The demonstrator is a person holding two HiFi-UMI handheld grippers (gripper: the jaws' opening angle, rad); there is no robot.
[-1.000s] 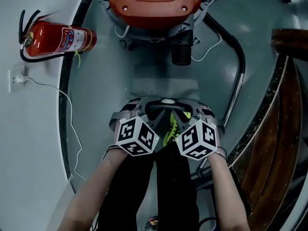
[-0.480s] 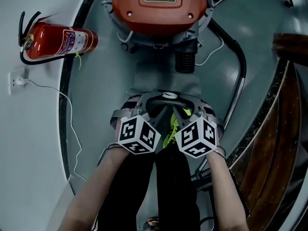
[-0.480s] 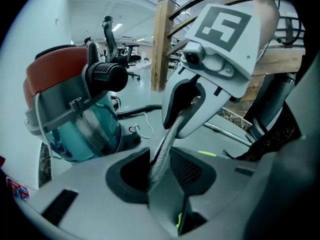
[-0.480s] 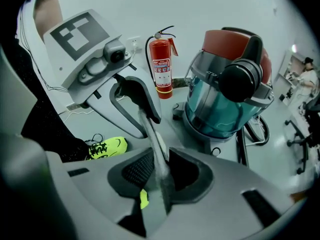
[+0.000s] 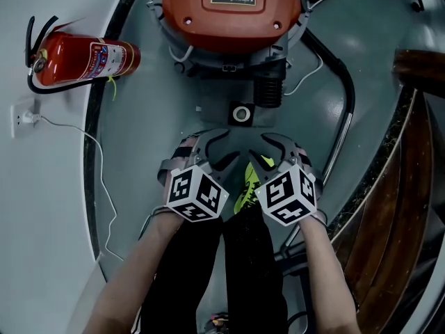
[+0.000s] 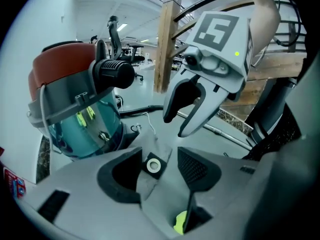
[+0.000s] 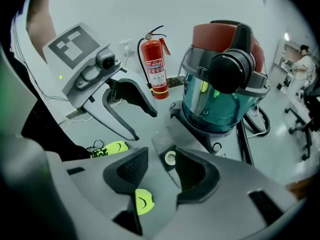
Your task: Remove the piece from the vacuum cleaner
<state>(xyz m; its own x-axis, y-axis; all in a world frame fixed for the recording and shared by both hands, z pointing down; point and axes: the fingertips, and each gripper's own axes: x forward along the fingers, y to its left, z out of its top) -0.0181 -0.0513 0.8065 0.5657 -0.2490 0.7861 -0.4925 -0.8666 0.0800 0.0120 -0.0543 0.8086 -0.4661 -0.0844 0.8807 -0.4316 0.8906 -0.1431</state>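
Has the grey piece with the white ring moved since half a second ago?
Yes: the piece moved up-picture, toward the black inlet of the vacuum cleaner.

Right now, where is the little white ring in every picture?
Head view: white ring in the middle, just below the vacuum cleaner.
Left gripper view: ring low middle, vacuum cleaner upper left.
Right gripper view: ring low middle, vacuum cleaner upper right.
Shared landmark: the vacuum cleaner's red top.

The grey floor (image 5: 142,124) below me bears the vacuum cleaner (image 5: 226,16), the grey piece (image 5: 241,114) just beside it and a fire extinguisher (image 5: 87,58) lying flat
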